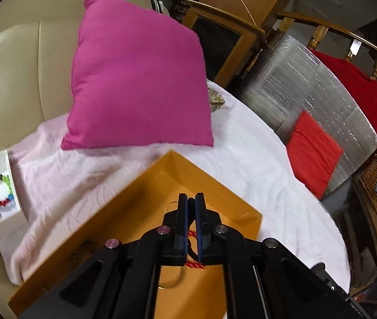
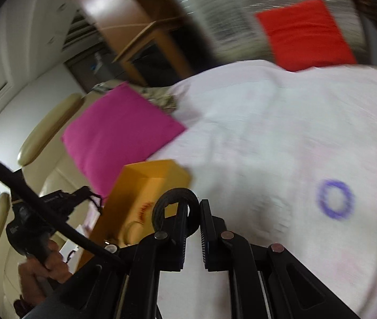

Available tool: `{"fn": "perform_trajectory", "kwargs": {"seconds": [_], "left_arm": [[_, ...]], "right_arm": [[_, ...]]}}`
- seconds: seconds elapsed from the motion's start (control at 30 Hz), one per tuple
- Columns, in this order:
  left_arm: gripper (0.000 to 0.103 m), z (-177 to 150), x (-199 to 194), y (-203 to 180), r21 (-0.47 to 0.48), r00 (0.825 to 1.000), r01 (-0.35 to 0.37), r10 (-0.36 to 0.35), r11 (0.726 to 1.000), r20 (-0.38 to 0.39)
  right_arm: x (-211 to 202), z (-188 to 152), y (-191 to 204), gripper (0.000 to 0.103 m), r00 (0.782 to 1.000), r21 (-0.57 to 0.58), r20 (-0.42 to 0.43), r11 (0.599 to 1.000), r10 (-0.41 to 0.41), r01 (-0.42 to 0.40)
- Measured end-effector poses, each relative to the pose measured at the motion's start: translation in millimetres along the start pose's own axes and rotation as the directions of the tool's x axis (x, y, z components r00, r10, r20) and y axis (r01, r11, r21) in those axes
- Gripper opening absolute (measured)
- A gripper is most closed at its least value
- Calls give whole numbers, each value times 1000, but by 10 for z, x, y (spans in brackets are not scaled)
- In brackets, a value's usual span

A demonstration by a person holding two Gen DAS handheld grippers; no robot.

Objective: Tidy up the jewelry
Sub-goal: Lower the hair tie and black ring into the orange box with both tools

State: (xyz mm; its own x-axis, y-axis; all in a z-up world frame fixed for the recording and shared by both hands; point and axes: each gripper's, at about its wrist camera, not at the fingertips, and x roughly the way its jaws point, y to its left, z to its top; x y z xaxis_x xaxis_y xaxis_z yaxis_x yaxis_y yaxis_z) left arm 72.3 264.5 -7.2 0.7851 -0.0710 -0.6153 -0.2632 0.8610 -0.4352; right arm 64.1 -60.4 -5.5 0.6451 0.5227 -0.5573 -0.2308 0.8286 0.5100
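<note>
Pale pink cloth [image 1: 241, 154] covers your seat. Your left claw [image 1: 191, 199] pinches a red twisted bangle [image 1: 195, 264] over the orange box [image 1: 140, 194]. Only your right view shows the purple ring [image 2: 335, 199] lying on the cloth, and your right claw [image 2: 194, 207] squeezing a black band [image 2: 174, 199].

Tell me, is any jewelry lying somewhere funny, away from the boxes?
Yes. A purple ring-shaped bracelet lies alone on the pale blanket, apart from the orange box. It looks blurred, so I can't make out finer detail.
</note>
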Motion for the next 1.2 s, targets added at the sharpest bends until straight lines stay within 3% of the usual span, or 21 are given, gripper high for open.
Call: {"fn": "perform_trajectory", "kwargs": {"seconds": [0.13, 0.37, 0.6, 0.83, 1.2], "left_arm": [[5, -5, 38, -14, -4, 999, 37, -37, 999, -29], [5, 38, -63, -82, 73, 998, -65, 63, 995, 22], [5, 26, -153, -142, 151, 982, -176, 164, 973, 89], [5, 15, -242, -203, 190, 970, -228, 204, 955, 135], [5, 6, -282, -246, 211, 963, -252, 223, 944, 152]], "right_arm": [[257, 7, 315, 10, 999, -34, -21, 999, 24, -25], [257, -194, 437, 10, 997, -38, -44, 998, 56, -58], [195, -271, 530, 10, 998, -75, -39, 996, 47, -50], [78, -305, 538, 10, 998, -82, -25, 995, 52, -53], [33, -326, 584, 10, 998, -92, -25, 994, 61, -63]]}}
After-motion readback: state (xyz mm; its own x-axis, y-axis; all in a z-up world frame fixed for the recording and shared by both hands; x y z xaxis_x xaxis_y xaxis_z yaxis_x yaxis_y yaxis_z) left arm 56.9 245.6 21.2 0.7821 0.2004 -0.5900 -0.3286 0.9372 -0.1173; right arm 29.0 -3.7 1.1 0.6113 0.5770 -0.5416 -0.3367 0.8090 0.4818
